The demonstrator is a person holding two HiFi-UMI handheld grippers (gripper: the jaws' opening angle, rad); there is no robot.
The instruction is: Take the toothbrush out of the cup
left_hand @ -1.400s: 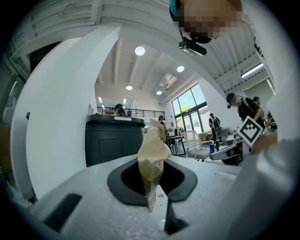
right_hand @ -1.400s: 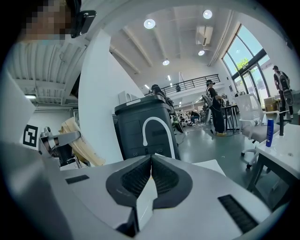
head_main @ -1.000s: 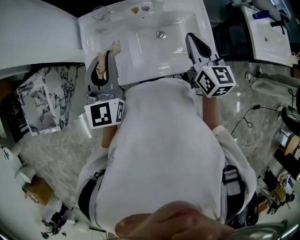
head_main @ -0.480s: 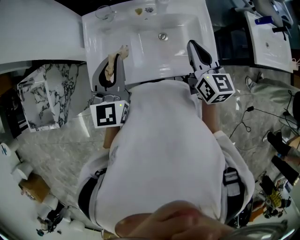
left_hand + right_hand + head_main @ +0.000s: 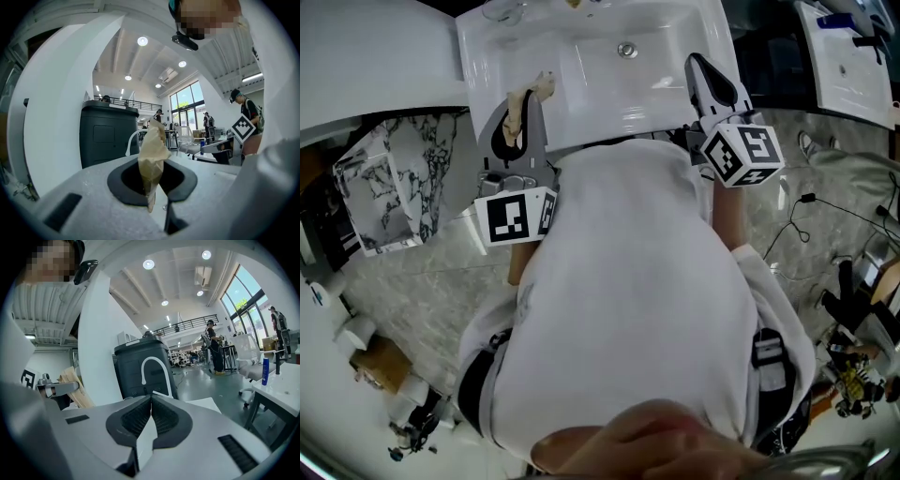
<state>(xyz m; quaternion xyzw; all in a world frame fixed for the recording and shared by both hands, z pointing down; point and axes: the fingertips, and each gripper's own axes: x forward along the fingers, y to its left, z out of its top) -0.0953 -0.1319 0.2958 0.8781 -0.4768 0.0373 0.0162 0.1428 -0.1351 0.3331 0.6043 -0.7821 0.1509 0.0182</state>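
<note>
My left gripper (image 5: pixel 525 101) is shut on a tan, crumpled paper-like wad (image 5: pixel 518 117) above the front left rim of the white sink (image 5: pixel 581 94). In the left gripper view the wad (image 5: pixel 151 150) stands up between the closed pads of that gripper (image 5: pixel 157 187). My right gripper (image 5: pixel 696 64) hovers at the sink's front right, and its view shows the jaws pressed together with nothing in them (image 5: pixel 151 401). A clear glass cup (image 5: pixel 500 9) sits at the sink's far left corner, cut by the picture's edge. No toothbrush shows in any view.
A white faucet (image 5: pixel 152 369) arches in front of a dark grey cabinet (image 5: pixel 110 133). A marble-patterned box (image 5: pixel 389 192) stands on the floor to the left. A second sink (image 5: pixel 853 56) is at the far right, with cables (image 5: pixel 806 211) on the floor.
Only the head view has shifted a little. Both grippers keep their places at the sink's front edge, and the left one still holds the tan wad.
</note>
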